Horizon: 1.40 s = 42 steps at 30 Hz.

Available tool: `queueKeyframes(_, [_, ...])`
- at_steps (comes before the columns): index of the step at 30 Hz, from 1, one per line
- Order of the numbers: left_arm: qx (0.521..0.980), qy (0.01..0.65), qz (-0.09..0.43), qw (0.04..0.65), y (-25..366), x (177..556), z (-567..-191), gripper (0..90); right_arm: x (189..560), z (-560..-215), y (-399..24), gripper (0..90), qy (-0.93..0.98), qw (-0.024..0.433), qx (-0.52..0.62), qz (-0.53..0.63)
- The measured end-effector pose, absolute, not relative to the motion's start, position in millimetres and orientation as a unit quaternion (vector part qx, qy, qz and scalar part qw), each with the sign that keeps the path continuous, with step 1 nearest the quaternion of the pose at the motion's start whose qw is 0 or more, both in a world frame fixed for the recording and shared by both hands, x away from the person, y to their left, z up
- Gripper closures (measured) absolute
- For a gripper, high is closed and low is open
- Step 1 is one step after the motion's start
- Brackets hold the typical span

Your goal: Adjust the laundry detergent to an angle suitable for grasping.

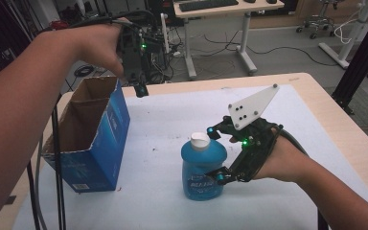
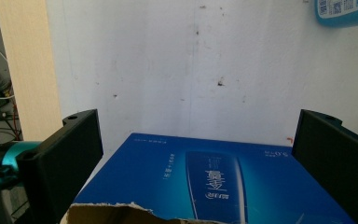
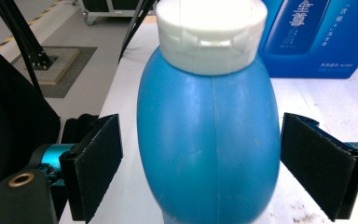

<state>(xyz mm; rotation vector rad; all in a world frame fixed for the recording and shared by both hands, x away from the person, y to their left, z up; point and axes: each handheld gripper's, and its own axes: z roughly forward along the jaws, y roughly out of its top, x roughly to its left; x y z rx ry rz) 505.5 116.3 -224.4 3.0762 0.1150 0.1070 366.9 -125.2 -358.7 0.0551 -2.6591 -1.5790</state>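
Observation:
A blue plastic bottle with a white flip cap stands upright on the white table cover. My right gripper reaches in from the right with one jaw on each side of the bottle. In the right gripper view the bottle sits between the black pads, and a thin gap shows on the left, so the right gripper is open. An open-topped blue cardboard box stands at the left. My left gripper hovers open above its far corner, with the box below its jaws and nothing between them.
The table's wooden edge runs along the right and back. Beyond it stand a desk with a keyboard, floor cables and an office chair. A black frame post rises at the right. Black cables hang at the left.

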Motion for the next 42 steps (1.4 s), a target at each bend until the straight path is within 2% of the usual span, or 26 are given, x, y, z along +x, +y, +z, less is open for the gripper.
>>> queueKeyframes(7, [0.998, 0.041, 0.034, 0.03, 119, 507, -225, 1.7, 366, -350, -139, 12.7, -0.873, 0.01, 0.014, -0.487])
queueKeyframes(10, [0.998, 0.044, 0.034, 0.034, 119, 508, -226, 1.7, 366, -346, -145, 2.4, -0.887, -0.004, 0.002, -0.462])
queueKeyframes(18, [0.998, 0.043, 0.031, 0.033, 118, 510, -227, 1.7, 364, -330, -166, 2.4, -0.929, -0.023, -0.007, -0.37])
queueKeyframes(31, [0.998, 0.05, 0.026, 0.033, 115, 518, -229, 1.7, 358, -290, -184, 2.4, -0.983, -0.014, -0.021, -0.181])
queueKeyframes(42, [0.997, 0.058, 0.015, 0.044, 109, 534, -229, 1.7, 354, -286, -187, 2.4, -0.991, -0.015, -0.025, -0.133])
